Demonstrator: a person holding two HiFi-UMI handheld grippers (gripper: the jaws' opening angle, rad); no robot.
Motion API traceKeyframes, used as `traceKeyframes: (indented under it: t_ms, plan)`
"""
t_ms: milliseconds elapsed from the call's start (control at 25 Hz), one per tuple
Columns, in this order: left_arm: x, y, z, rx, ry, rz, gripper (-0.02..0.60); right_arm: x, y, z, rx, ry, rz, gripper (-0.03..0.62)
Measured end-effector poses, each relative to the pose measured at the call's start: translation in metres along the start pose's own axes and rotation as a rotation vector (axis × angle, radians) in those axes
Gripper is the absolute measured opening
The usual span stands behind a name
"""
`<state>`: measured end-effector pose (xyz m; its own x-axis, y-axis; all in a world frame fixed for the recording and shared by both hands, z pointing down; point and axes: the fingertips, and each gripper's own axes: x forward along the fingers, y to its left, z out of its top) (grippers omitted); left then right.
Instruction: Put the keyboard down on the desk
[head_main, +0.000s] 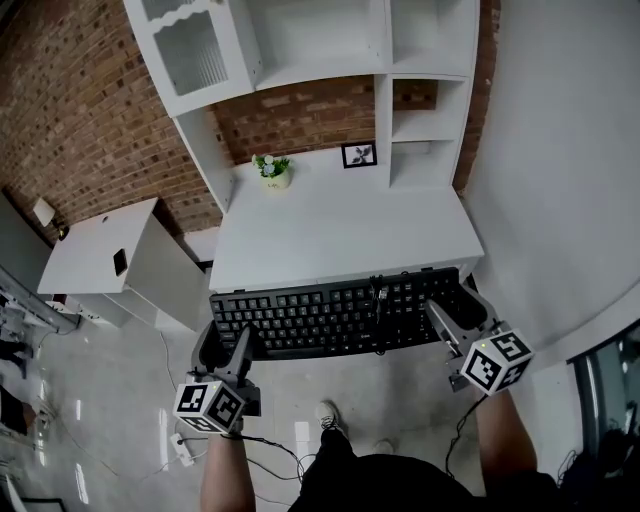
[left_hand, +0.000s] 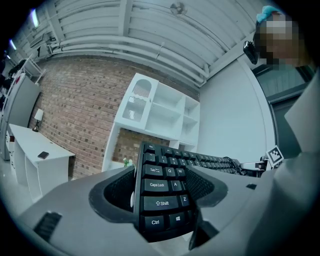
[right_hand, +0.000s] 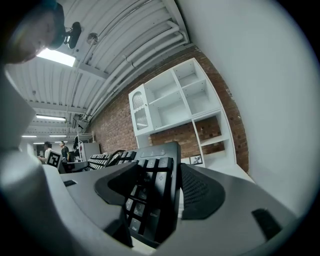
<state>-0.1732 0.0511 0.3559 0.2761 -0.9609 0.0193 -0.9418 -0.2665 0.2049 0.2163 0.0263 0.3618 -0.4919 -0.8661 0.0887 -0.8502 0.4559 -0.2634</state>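
- The keyboard (head_main: 335, 315) hangs between my two grippers with its keys up. It is level from left to right and sits just at the near edge of the desk (head_main: 340, 235). I judge it is in the air and not yet resting on the top.
- My left gripper (left_hand: 162, 200) is clamped on the keyboard's left end, one jaw above the keys and one under the base.
- My right gripper (right_hand: 157, 200) is clamped the same way on the right end, over the number-pad keys.
- A cable (head_main: 379, 300) lies looped across the keys right of the middle.
- The desk's white top is bare across its near and middle parts. A small plant (head_main: 272, 170) and a picture frame (head_main: 359, 154) stand at the far side, well apart from the keyboard.
- To do this step well, I should carry both ends toward the far side together and keep the board level, so neither end twists in the jaws.
- I should lower it onto the bare stretch and stop well short of the plant and frame.
- I should let go only once the base is flat and bearing its own weight. Then each gripper should draw out sideways so the lower jaws do not drag the board.
- I should also watch that the loose cable does not slide off and snag.
- On the left end I can read Tab, Caps Lock, Shift, Ctrl, Q, W, A and Z, plus a window logo key.
- The legends on the right end are too dim to read with confidence.
- I can see no brand name.
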Motion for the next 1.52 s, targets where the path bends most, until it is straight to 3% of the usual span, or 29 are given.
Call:
traceKeyframes:
  t_ms: [240,440,760,920,1280,1520]
  plan:
    - [0.019,0.016,-0.017,-0.008,0.006,-0.036,0.327,0.011,-0.002,-0.015,-0.008,-0.002,-0.04,0.281]
    - [0.079,0.06,0.001,-0.023,0.026,-0.048,0.325,0.08,-0.005,0.003,-0.003,0.017,-0.063,0.281]
    - [0.111,0.105,-0.003,-0.018,0.029,-0.067,0.327,0.126,0.003,-0.013,0.011,0.001,-0.075,0.281]
    - [0.135,0.15,0.006,-0.029,0.038,-0.07,0.327,0.174,0.019,-0.01,0.009,0.014,-0.087,0.281]
    - [0.143,0.186,0.013,-0.037,0.032,-0.069,0.325,0.206,0.041,-0.008,-0.003,0.011,-0.088,0.281]
    - [0.168,0.226,0.028,-0.042,0.023,-0.059,0.325,0.257,0.054,0.001,-0.007,0.019,-0.078,0.281]
